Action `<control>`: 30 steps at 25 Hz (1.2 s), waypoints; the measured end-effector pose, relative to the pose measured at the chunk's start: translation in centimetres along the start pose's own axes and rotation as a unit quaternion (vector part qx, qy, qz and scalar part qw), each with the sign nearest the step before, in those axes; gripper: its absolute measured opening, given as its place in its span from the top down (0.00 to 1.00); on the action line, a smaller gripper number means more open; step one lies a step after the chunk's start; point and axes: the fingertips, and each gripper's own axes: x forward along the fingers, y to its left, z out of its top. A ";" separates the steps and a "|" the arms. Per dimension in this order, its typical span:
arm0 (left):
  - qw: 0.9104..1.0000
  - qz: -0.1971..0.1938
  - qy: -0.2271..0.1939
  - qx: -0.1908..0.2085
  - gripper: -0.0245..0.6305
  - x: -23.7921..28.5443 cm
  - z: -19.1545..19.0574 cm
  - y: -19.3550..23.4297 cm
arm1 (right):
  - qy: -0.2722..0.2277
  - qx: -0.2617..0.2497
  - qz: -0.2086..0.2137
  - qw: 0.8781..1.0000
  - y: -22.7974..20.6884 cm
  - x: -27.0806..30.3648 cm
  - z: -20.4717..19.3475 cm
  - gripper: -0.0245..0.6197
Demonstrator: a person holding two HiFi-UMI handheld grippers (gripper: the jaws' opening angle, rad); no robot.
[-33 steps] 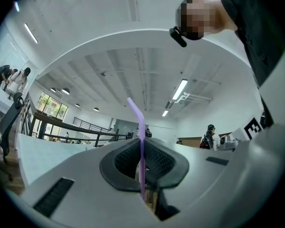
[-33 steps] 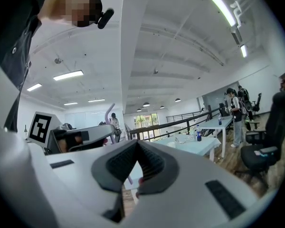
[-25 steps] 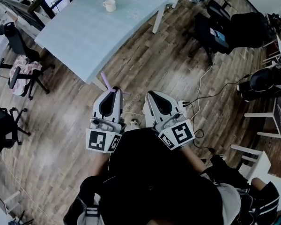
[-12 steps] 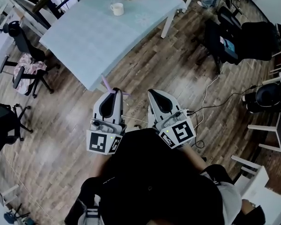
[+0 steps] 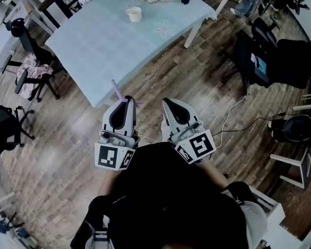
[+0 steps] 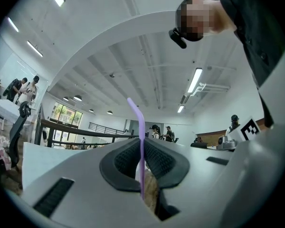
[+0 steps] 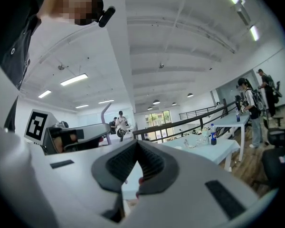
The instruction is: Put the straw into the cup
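**Straw gripped, cup not reached**

L gripper (image 5: 127, 99) was nearly closed, pinching the purple straw (image 6: 141, 127) upright betw. its pads. R gripper (image 5: 168, 101) was closed w/ nothing in it. The white cup (image 5: 135, 14) stood on the far side of the pale blue table (image 5: 93, 45), well apart from both grippers. Pickup looked done; approach to the cup & insertion were left.

The left gripper (image 6: 142, 145) pinches a purple straw (image 6: 139, 118) upright between its closed fingers (image 6: 123, 163).
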 end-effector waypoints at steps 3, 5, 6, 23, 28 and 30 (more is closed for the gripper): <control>1.000 0.009 0.001 0.005 0.92 2.5 0.1 -0.2 | 0.003 0.005 0.012 1.000 -2.3 1.0 0.6 0.95; 1.000 0.015 0.004 0.008 0.92 4.1 0.2 -0.2 | 0.005 0.007 0.019 1.000 -3.7 1.7 1.0 0.95; 1.000 0.019 0.005 0.010 0.92 4.8 0.2 -0.1 | 0.005 0.009 0.023 1.000 -4.3 2.0 1.2 0.95; 0.995 0.094 0.001 0.029 0.92 16.0 -1.3 0.2 | 0.013 0.023 0.098 0.995 -15.3 7.7 2.6 0.95; 0.993 0.114 -0.004 0.033 0.92 17.6 -1.6 0.6 | 0.014 0.017 0.119 0.993 -16.8 9.0 2.8 0.95; 0.992 0.119 -0.005 0.031 0.92 17.9 -1.7 0.7 | 0.011 0.018 0.121 0.992 -17.3 9.3 3.1 0.95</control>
